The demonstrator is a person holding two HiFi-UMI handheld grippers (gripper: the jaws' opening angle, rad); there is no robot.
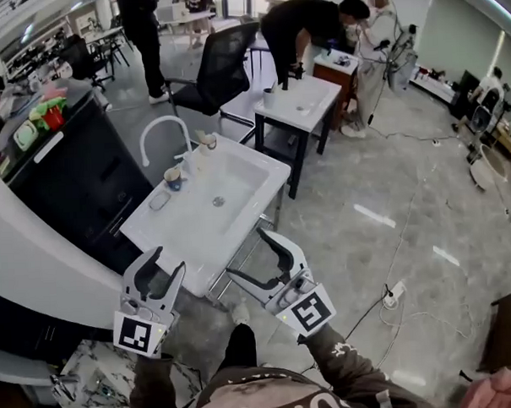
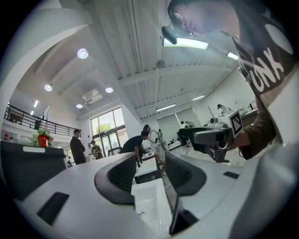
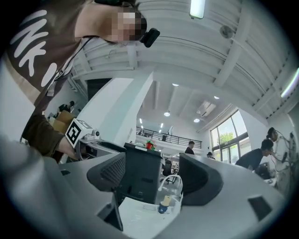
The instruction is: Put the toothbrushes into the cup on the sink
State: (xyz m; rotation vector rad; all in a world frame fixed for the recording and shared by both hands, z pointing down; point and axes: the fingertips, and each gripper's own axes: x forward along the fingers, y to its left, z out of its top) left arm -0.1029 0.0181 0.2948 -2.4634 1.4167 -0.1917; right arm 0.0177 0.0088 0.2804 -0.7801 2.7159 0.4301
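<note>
Both spread, empty: left claw (image 1: 167, 260), right claw (image 1: 246, 253). Risk: careless reach topples the cup (image 1: 173, 178) at sink's (image 1: 168, 232) 10 o'clock edge.

A white sink (image 1: 182, 232) carries a blue cup (image 1: 173, 179), a small tray (image 1: 159, 200) and a faucet (image 1: 162, 118).

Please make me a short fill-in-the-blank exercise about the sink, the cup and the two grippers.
1. The cup stands on the sink near the white ____.
2. The jaws of the left gripper and the right gripper are ____.
3. The office chair behind the sink is ____ in colour.
Missing words: faucet; open; black.
</note>
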